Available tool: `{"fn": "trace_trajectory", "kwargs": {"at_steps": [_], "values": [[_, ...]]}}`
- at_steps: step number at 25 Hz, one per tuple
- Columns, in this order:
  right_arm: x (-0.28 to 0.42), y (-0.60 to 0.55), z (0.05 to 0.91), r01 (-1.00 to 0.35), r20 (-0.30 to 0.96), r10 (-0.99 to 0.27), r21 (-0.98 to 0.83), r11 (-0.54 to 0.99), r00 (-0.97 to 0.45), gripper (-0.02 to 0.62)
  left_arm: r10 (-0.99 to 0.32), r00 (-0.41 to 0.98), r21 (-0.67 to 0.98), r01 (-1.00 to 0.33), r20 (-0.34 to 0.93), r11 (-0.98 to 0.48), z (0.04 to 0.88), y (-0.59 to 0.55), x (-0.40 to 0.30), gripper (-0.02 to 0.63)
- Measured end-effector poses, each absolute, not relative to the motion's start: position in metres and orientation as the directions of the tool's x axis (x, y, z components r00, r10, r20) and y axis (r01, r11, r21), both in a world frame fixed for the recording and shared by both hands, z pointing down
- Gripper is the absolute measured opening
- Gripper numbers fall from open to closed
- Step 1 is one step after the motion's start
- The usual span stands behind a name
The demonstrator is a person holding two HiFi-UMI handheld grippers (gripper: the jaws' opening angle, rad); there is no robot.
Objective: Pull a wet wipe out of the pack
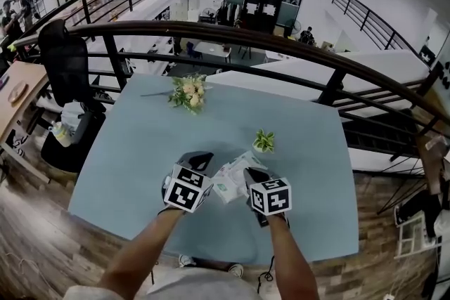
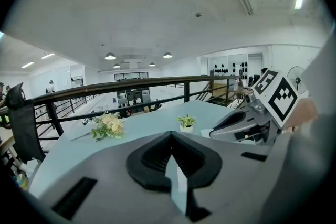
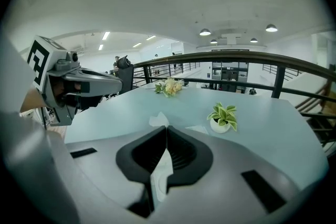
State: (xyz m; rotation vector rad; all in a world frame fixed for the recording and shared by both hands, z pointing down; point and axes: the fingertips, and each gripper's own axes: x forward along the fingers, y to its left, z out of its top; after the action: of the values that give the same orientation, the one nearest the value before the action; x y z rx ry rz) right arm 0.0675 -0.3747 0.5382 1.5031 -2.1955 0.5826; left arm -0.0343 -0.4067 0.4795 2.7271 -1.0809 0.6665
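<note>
**On the near tabletop (image 1: 126,165): grip check**

Near the front edge, the pack (image 1: 228,180) lies between our two tools. The right tongs (image 3: 167,129) are clamped on a white wipe (image 3: 158,121). The left tongs (image 2: 170,138) are closed on a pale sliver, seemingly the pack's edge. We judge the wipe light, limp, damp and easily torn, so we should hold its folded tip.

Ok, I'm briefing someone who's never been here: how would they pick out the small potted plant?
Find the pale blue table beside the curved railing. Just past the wipe pack stands the potted plant: a tiny white pot with green leaves, upright, unlike the bouquet lying flat farther back.
</note>
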Motion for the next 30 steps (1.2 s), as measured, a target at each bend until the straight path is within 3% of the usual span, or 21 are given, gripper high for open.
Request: {"fn": "trace_trajectory", "kwargs": {"at_steps": [30], "values": [[0.106, -0.36, 0.465, -0.951, 0.379, -0.872, -0.137, 0.277, -0.309, 0.009, -0.647, 0.625, -0.054, -0.7, 0.437, -0.712, 0.467, -0.38, -0.023, -0.005]]}}
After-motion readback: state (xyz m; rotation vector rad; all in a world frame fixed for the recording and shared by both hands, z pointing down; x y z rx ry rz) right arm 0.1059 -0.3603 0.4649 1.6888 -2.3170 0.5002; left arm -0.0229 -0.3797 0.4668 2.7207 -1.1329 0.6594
